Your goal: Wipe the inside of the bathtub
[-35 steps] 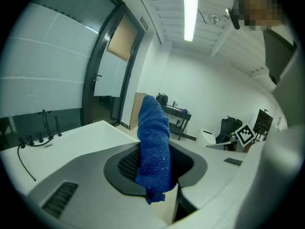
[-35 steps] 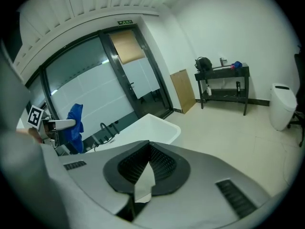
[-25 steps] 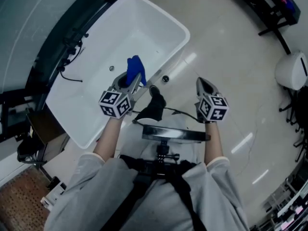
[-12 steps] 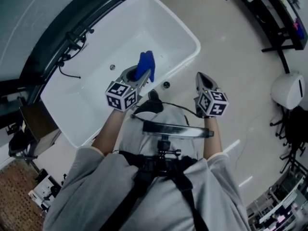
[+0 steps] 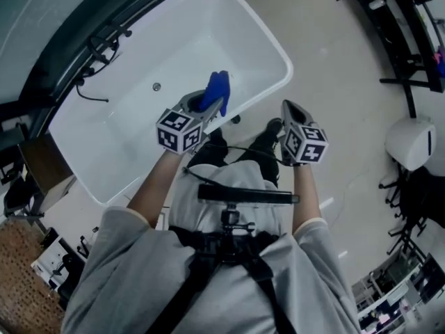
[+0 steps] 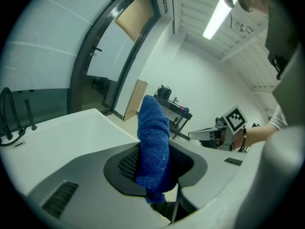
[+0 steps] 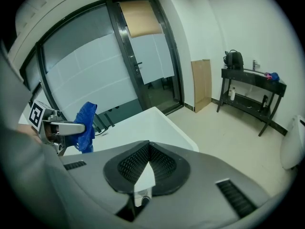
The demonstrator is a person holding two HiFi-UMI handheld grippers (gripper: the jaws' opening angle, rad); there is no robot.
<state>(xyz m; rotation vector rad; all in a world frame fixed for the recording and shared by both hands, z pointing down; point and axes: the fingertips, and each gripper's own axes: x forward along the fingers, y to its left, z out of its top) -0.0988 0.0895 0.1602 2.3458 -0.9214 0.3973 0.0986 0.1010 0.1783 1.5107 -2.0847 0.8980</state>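
**Obstructed or unclear areas**
- In the head view, the left gripper (image 5: 207,107) and the blue cloth (image 5: 216,89) cover a section of the near rim of the bathtub (image 5: 111,155).
- In the left gripper view, the cloth fills the gap between the jaws. This hides the inner pad faces, and the cloth's lower end sinks out of sight into the dark throat behind them.
- Neither gripper view shows the tub floor. Each shows only a white rim and part of a wall.
- The drain (image 5: 157,86) appears only as a small grey dot.
- The dark fittings (image 5: 104,44) at the far rim are too small to identify.
- The head view alone does not show whether the cloth touches the tub.

**Cloth position and orientation**
- The cloth is at the left jaw tips, above the tub interior and just inside the near long rim.
- In the right gripper view its long axis runs roughly upright and crosses the level line of the left jaws.
- The longer free end stands above the jaws. A shorter, frayed end hangs below them.

**Tool state**
- Left gripper: the jaws are clamped on the cloth.
- Right gripper (image 5: 289,110): the jaws are closed together at the tips with nothing between them. It is held outside the tub over the pale floor (image 5: 348,68), level with the left gripper and near it
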